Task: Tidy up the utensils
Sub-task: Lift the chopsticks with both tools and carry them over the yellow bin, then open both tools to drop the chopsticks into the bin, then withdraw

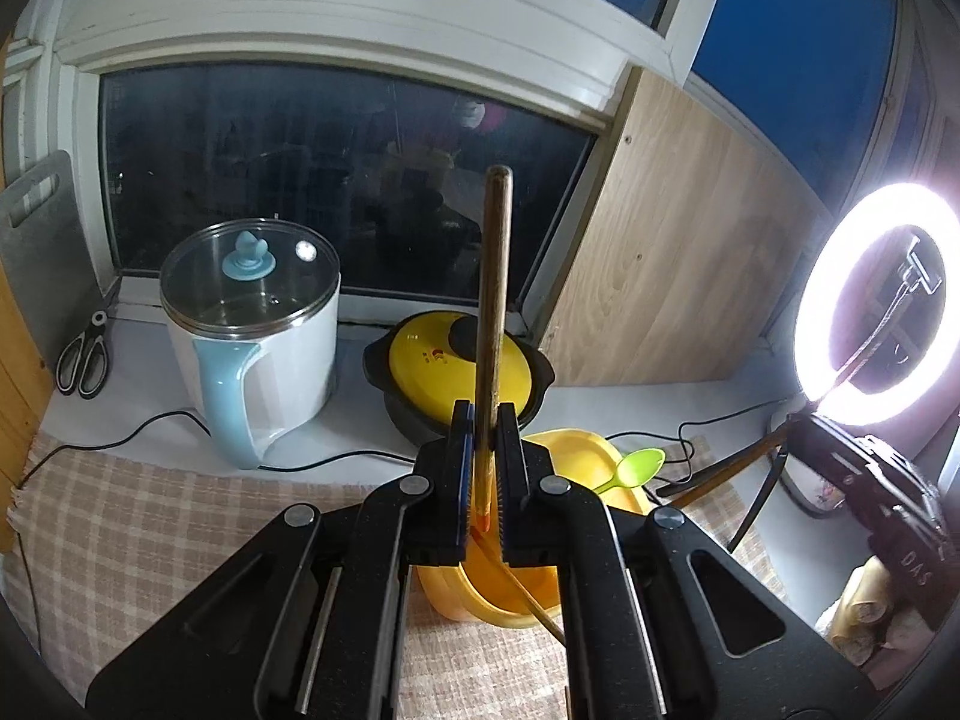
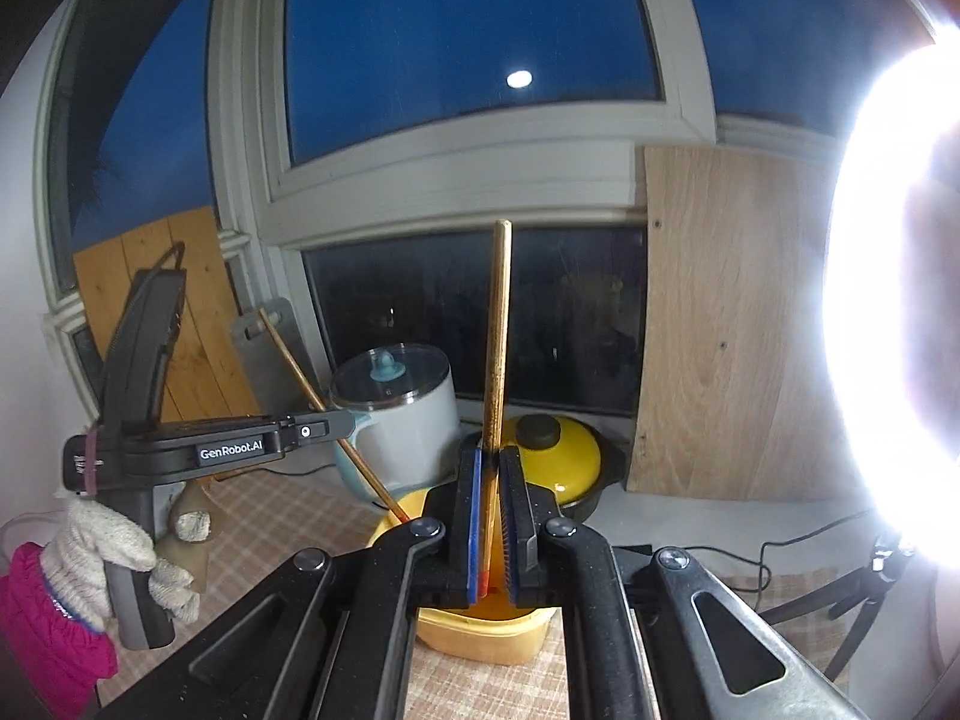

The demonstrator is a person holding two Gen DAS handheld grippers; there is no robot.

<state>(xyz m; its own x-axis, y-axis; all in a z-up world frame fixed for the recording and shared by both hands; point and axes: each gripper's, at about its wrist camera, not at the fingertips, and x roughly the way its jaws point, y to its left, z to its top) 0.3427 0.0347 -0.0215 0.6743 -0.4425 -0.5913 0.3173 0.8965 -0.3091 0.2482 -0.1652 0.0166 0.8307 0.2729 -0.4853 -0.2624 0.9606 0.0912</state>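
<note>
The left wrist view alone shows a green spoon (image 1: pixel 637 468) lying on the rim of the yellow tub (image 1: pixel 576 456), scissors (image 1: pixel 86 354) by the sill and the whole ring light (image 1: pixel 879 306); the right wrist view alone shows the left gripper (image 2: pixel 336 423) from the side, held in a gloved hand (image 2: pixel 129 564) with its stick (image 2: pixel 336 420) slanting down into the tub (image 2: pixel 480 630). The left gripper (image 1: pixel 485 468) is clamped on a wooden stick (image 1: pixel 493 312) that rises upright between its pads, low end over the tub — the kettle (image 1: pixel 258 342) and yellow pot (image 1: pixel 438 360) stand behind. The right gripper (image 2: pixel 491 510) is likewise clamped on a second stick (image 2: pixel 498 348) — upright between the pads, directly above the tub.
</note>
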